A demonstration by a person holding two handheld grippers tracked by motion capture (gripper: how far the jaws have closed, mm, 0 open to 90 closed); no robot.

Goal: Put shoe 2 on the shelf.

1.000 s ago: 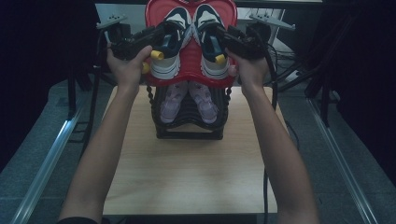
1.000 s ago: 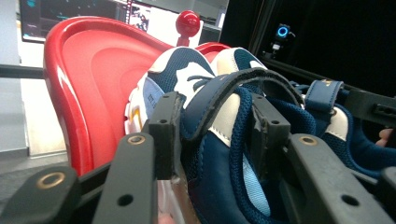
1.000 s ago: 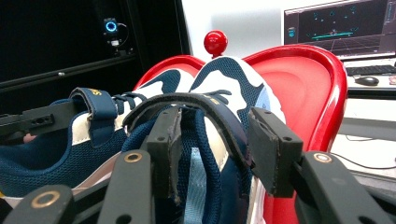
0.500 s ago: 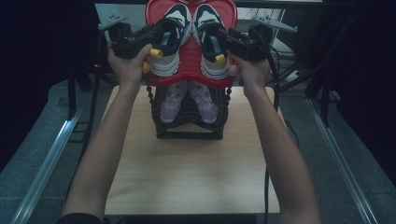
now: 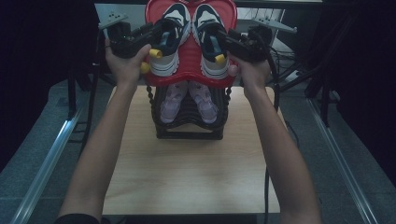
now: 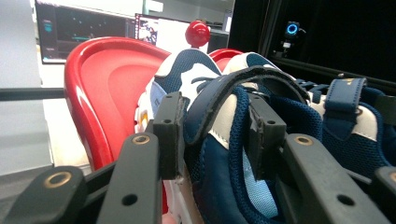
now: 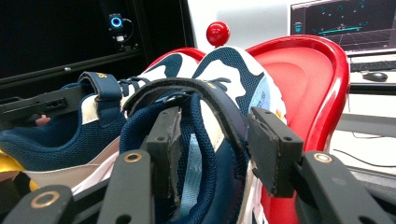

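Pinched in the left tool [image 6: 215, 135]: the heel end of the left shoe [image 6: 187, 70], navy and white. One pad against the outer side by the heel strap, the other pressed into the blue mesh at the collar; jaws about half spread around that part. Gripped from behind by the left hand [image 5: 123, 65], raised at the far left of the tray [image 5: 189, 56].

Same on the other side: pinched in the right tool [image 7: 215, 140], the heel end of the right shoe [image 7: 233, 70], strap and collar between the pads, jaws likewise half spread. Held by the right hand [image 5: 247, 70], level with the left.

Both shoes side by side, toes pointing away, resting on the red tray with its raised rim on either flank. At the tray's far edge, between the toes, a red knob [image 7: 217, 32].

Directly under the tray, a pink pair [image 5: 189, 100] on a lower tier of the black rack [image 5: 189, 133]. Rack standing at the far middle of the wooden surface [image 5: 187, 172]. Forearms stretched over the surface on either side of the rack.
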